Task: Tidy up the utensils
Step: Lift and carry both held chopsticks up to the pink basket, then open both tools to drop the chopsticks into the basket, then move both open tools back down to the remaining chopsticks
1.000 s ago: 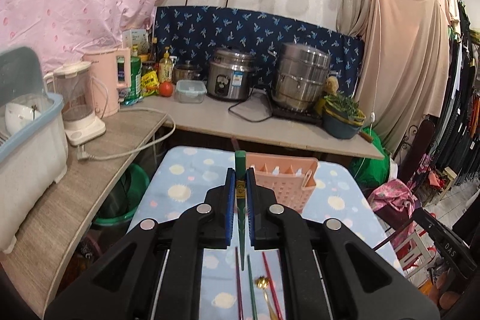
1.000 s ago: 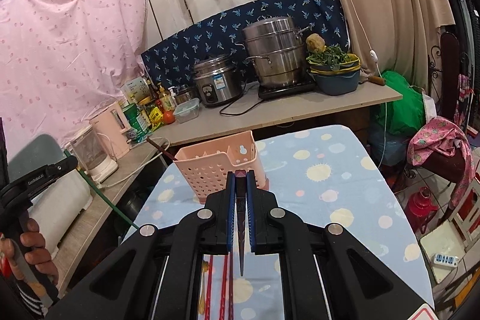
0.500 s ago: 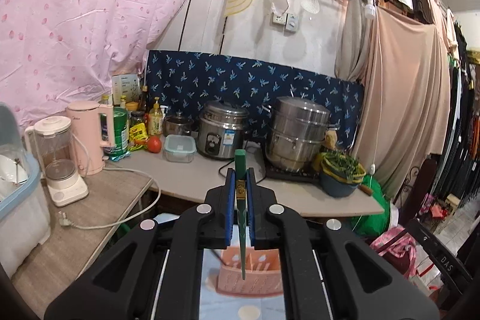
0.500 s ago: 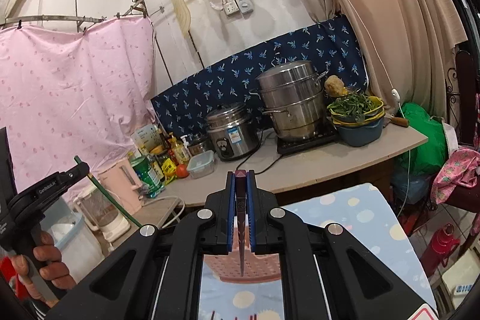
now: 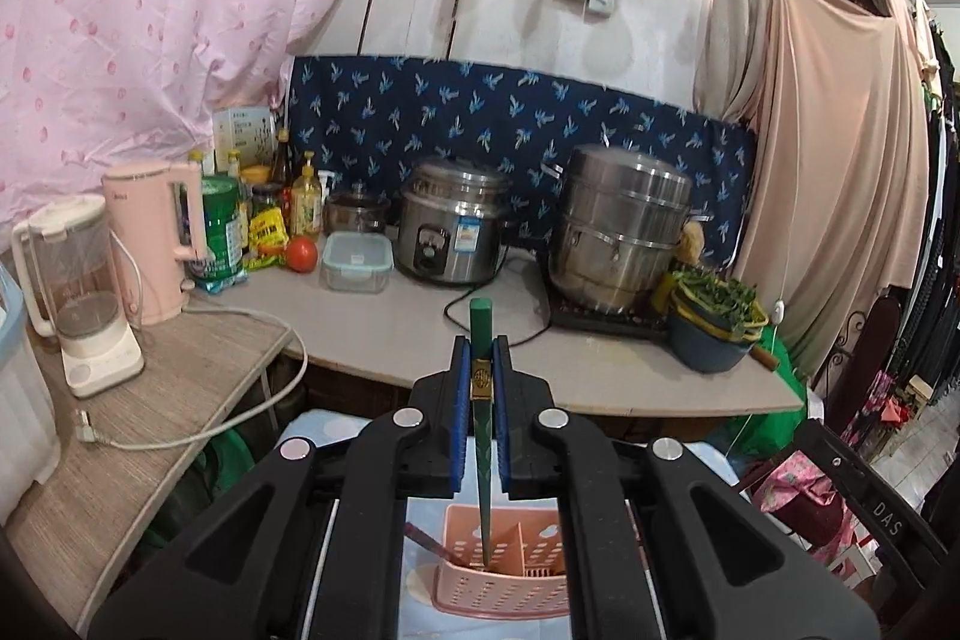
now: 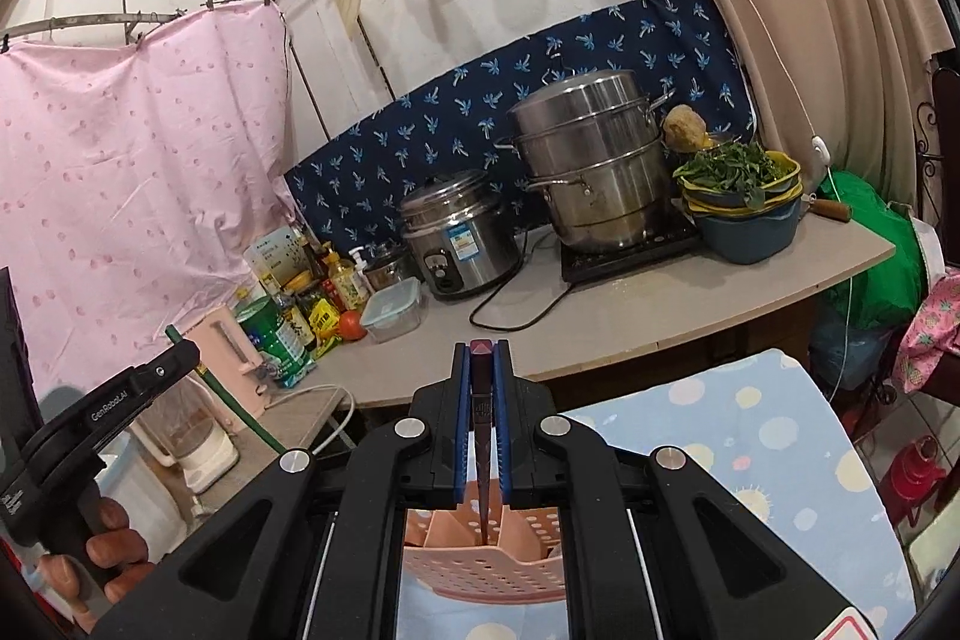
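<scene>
My left gripper [image 5: 481,358] is shut on a green chopstick [image 5: 482,436] that points down into a pink perforated utensil basket [image 5: 501,586]; its tip is at the basket's opening. A dark utensil handle [image 5: 429,540] leans in the basket's left side. My right gripper [image 6: 481,364] is shut on a dark red chopstick [image 6: 482,454] whose tip reaches into the same pink basket [image 6: 486,568]. The left gripper [image 6: 144,388] also shows at the left of the right wrist view, with the green chopstick [image 6: 240,412] slanting down from it.
The basket stands on a blue table with pastel dots [image 6: 750,436]. Behind is a counter [image 5: 390,328] with a rice cooker [image 5: 456,229], steamer pot [image 5: 618,232], clear box [image 5: 357,261], tomato [image 5: 301,254], bottles, pink kettle [image 5: 156,250], blender [image 5: 78,304] and a bowl of greens [image 5: 714,310].
Both grippers have lifted and tipped the chopsticks upright, then come down over the pink basket. The chopsticks lying on the table have dropped out of view.
</scene>
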Available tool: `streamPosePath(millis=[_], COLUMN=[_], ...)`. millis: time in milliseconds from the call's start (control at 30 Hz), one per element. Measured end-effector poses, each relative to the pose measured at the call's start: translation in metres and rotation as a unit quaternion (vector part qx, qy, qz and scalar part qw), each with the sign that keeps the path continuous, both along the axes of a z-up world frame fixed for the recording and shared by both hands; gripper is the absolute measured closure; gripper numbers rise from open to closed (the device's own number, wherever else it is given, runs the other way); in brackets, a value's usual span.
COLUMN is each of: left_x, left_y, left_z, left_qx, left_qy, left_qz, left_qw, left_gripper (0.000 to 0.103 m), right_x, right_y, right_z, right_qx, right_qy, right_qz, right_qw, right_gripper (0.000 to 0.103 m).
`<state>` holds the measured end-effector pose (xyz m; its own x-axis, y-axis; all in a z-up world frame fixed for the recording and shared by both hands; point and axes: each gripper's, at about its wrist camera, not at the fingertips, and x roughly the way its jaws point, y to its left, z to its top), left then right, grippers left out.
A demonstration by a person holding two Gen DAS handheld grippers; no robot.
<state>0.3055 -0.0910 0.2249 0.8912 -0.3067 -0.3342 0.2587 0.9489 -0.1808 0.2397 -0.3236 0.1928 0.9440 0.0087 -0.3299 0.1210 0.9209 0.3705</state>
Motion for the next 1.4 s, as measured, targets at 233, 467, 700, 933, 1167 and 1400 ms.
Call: streamPosePath(millis=[233, 467, 700, 933, 1167, 1400], left_x=[0.015, 0.012, -0.01, -0.045, -0.095, -0.143], left_y=[-0.001, 0.005, 0.011, 0.025, 0.043, 0.051], left_z=[-0.032, -0.042, -0.038, -0.039, -0.055, -0.095], left_qx=[0.006, -0.001, 0.005, 0.013, 0.024, 0.073], left_qy=[0.036, 0.044, 0.033, 0.039, 0.066, 0.096], left_qz=[0.0, 0.003, 0.001, 0.001, -0.009, -0.014], left_qw=[0.9993, 0.999, 0.9994, 0.9992, 0.9975, 0.9926], left_gripper=[0.096, 0.064, 0.056, 0.053, 0.053, 0.053], right_x=[0.01, 0.006, -0.018, -0.06, -0.116, -0.174], right_y=[-0.001, 0.002, 0.005, 0.018, 0.042, 0.068], right_z=[-0.029, -0.035, -0.03, -0.03, -0.052, -0.095], right_qx=[0.002, -0.006, -0.013, -0.022, -0.032, -0.05], right_qy=[0.029, 0.039, 0.036, 0.042, 0.072, 0.118], right_qz=[0.004, 0.004, 0.005, 0.022, 0.049, 0.061], right_qw=[1.0, 0.999, 0.999, 0.999, 0.996, 0.99], right_gripper=[0.095, 0.082, 0.074, 0.071, 0.07, 0.07])
